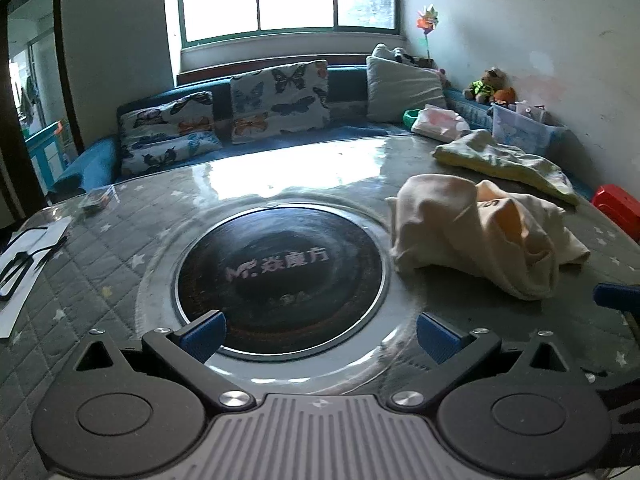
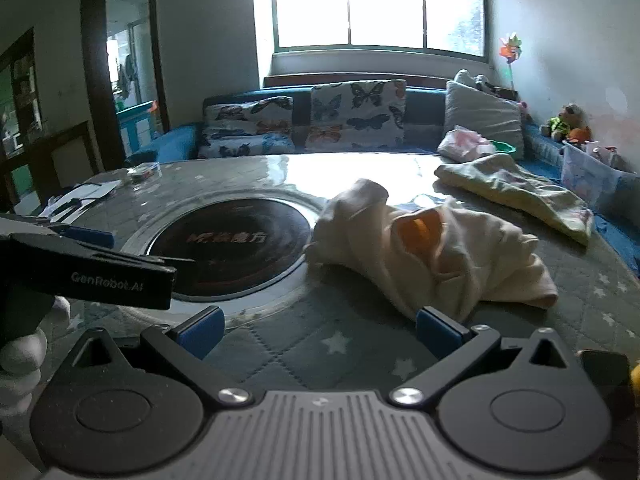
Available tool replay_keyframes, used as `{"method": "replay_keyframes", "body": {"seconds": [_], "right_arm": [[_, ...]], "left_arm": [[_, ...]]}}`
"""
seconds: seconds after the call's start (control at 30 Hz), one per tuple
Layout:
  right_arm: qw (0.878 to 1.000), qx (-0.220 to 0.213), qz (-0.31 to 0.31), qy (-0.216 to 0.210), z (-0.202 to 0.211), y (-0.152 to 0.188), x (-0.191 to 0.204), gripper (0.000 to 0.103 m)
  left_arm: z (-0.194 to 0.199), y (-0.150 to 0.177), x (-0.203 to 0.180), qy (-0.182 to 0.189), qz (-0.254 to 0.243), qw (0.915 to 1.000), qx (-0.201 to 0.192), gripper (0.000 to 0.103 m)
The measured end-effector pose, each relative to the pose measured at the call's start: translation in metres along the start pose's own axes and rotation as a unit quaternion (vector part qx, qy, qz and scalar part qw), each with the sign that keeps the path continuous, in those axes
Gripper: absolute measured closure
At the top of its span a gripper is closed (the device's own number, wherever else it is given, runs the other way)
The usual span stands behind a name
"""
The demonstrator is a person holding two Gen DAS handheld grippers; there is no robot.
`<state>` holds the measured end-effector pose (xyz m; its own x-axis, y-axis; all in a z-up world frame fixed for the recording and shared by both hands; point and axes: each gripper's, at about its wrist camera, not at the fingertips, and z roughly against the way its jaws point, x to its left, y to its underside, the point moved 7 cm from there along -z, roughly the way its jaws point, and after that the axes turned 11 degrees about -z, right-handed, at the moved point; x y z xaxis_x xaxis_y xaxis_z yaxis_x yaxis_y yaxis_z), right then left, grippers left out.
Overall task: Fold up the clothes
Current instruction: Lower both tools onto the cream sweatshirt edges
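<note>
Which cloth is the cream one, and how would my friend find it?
Find the big dark round disc set in the table. Just to its right lies the cream cloth, crumpled in a heap with orange peeking out. The yellow cloth behind it is flatter and paler.

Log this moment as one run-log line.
left gripper open | right gripper open | cream garment crumpled, untouched | yellow garment behind

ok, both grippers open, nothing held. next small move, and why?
Probably ease the right gripper forward onto the near edge of the crumpled cream garment: it lies bunched just ahead of the open fingers, nearer than the yellow garment.
</note>
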<state>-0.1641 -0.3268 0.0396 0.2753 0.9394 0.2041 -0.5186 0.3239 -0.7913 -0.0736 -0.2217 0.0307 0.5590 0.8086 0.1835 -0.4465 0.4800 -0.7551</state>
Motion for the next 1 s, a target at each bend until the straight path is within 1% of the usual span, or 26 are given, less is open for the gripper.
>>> {"method": "replay_keyframes", "body": {"seconds": [0.27, 0.47, 1.0], "right_arm": [[1.000, -0.014, -0.010, 0.019, 0.005, -0.009, -0.023, 0.000], [0.999, -0.017, -0.014, 0.028, 0.004, -0.015, -0.032, 0.000], [0.998, -0.018, -0.025, 0.049, -0.014, -0.031, -0.058, 0.002]], "left_arm": [[-0.005, -0.010, -0.013, 0.006, -0.010, 0.9999, -0.002, 0.000], [-0.012, -0.014, -0.019, 0.007, -0.016, 0.9999, 0.001, 0.000], [-0.037, -0.032, -0.032, 0.003, -0.038, 0.9992, 0.010, 0.000]]}}
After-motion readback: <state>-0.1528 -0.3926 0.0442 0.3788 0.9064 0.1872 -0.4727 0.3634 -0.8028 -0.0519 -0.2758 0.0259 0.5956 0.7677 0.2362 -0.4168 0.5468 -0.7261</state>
